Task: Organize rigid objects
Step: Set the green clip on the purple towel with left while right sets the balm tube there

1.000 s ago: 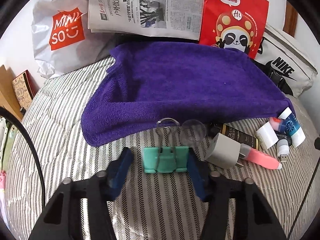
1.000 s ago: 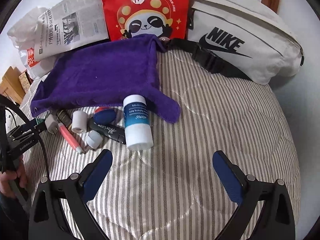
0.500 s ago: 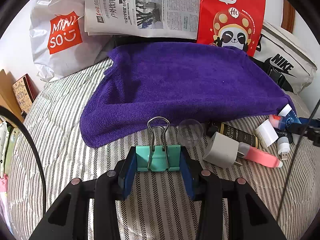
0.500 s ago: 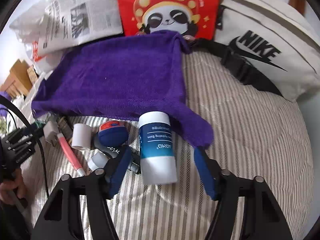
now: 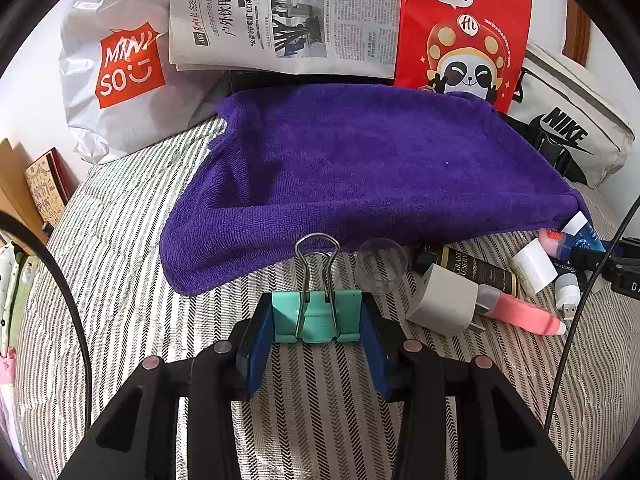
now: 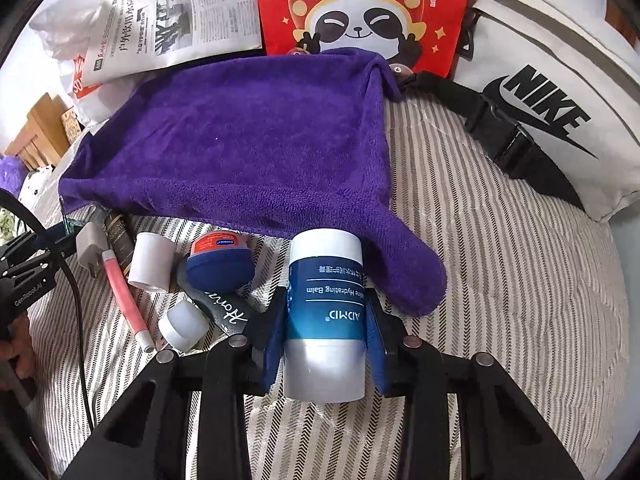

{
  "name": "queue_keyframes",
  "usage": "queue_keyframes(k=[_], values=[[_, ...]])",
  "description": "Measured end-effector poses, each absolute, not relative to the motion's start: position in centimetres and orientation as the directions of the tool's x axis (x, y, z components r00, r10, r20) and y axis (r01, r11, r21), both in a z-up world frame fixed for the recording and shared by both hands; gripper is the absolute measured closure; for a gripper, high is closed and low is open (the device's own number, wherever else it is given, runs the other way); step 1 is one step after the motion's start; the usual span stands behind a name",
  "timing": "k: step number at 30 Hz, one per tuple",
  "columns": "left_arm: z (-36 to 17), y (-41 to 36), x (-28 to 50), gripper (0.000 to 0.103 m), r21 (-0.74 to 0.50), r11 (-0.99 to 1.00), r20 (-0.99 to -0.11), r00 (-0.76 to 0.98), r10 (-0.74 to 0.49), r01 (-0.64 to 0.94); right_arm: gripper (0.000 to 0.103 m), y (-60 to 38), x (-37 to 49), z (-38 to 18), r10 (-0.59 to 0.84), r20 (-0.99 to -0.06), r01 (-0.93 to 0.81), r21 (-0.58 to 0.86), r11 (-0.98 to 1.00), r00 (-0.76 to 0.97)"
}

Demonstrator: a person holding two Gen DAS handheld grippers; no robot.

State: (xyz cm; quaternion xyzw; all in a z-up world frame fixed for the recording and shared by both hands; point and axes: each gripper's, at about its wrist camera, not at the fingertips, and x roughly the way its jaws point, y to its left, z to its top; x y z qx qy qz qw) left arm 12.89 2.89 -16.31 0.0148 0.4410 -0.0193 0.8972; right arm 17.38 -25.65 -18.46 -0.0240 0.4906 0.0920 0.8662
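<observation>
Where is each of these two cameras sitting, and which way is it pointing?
Left wrist: mounted on the left gripper, looking forward along its fingers at a green binder clip clamped between them.
Right wrist: mounted on the right gripper, looking forward at the blue-and-white balm bottle it clamps.
Both face the purple towel, newspaper and red panda bag.

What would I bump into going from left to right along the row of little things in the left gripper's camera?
Green clip → clear cup → grey plug → pink tube → small USB light.
</observation>
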Motion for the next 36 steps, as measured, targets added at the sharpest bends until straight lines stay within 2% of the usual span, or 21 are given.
queue_keyframes(k=[3,8,13,21,28,36], values=[[-16.3,2.9,12.9,0.063,0.010,0.999,-0.792,0.610,-0.021,0.048,0.067,-25.2,17.3,-18.5,0.112,-0.849,-0.204,0.004,0.979,0.517],[-16.3,2.9,12.9,0.063,0.011,0.999,-0.792,0.611,-0.021,0.048,0.066,-25.8,17.1,-18.6,0.144,-0.840,-0.201,0.042,0.979,0.524],[-16.3,2.9,12.9,0.064,0.003,0.999,-0.791,0.611,-0.027,0.048,0.067,-25.3,16.7,-18.4,0.111,-0.834,-0.198,0.003,0.980,0.541],[-15.9,3.4,12.0,0.064,-0.023,0.999,-0.806,0.591,-0.033,0.025,0.067,-24.8,14.3,-14.5,0.126,-0.787,-0.218,-0.011,0.976,0.604],[-13.9,4.7,10.7,0.064,-0.054,0.999,-0.788,0.614,-0.044,0.002,0.067,-24.4,13.8,-10.8,0.136,-0.744,-0.218,-0.013,0.976,0.654],[-10.6,6.2,11.2,0.064,-0.130,0.991,-0.749,0.653,-0.109,0.015,0.067,-23.6,15.2,-9.3,0.129,-0.744,-0.220,-0.025,0.975,0.656]])
